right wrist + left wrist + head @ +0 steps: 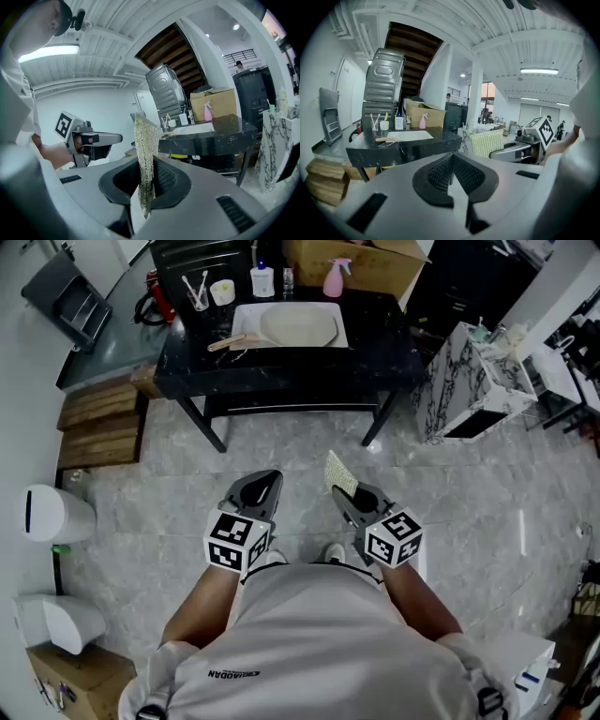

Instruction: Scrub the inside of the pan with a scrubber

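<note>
Upright, scrubber (146,136) between right gripper's (146,165) jaws.

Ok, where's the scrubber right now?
In the head view the scrubber sits near centre frame, clamped in the right tongs beside the left tongs, over the floor, short of the black table.

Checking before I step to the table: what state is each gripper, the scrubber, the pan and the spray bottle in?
Left gripper: jaws shut, empty.
Right gripper: jaws shut on scrubber.
Scrubber: held upright, away from the table.
Pan: on the white tray, untouched.
Spray bottle: upright on table.
</note>
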`<state>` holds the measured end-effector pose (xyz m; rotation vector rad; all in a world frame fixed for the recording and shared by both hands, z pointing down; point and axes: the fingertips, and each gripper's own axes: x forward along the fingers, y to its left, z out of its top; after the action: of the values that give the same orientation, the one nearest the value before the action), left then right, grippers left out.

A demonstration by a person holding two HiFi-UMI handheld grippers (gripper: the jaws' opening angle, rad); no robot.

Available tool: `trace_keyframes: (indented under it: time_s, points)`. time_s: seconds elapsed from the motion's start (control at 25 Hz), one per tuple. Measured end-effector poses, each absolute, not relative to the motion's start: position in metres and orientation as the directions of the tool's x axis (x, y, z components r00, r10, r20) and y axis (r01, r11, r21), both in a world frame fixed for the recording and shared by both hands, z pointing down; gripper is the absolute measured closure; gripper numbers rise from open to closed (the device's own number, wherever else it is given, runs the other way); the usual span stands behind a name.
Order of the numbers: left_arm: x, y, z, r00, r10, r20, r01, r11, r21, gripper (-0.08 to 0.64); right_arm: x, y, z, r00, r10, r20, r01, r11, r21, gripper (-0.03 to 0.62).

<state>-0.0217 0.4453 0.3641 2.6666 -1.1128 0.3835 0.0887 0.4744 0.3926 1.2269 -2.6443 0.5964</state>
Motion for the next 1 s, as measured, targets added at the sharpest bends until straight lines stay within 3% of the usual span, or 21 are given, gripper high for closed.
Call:
trace_keyframes:
  time_s: [0.36, 1.0]
  points:
    - [-0.032, 0.449, 0.368, 0.682, -0.656, 0.323, -0.718, -0.686, 0.121, 0.546, 0.069, 0.477, 0.391, -0.673, -0.676, 0.298, -0.739, 0.61, -0.285, 0.52]
    - [-0.12, 0.455, 0.397, 0.672, -0.644, 0.365, -0.726, -0.671, 0.151, 0.546, 0.035, 0.473, 0.407, -0.568, -0.767, 0.298, -0.811, 0.461, -0.36, 0.52]
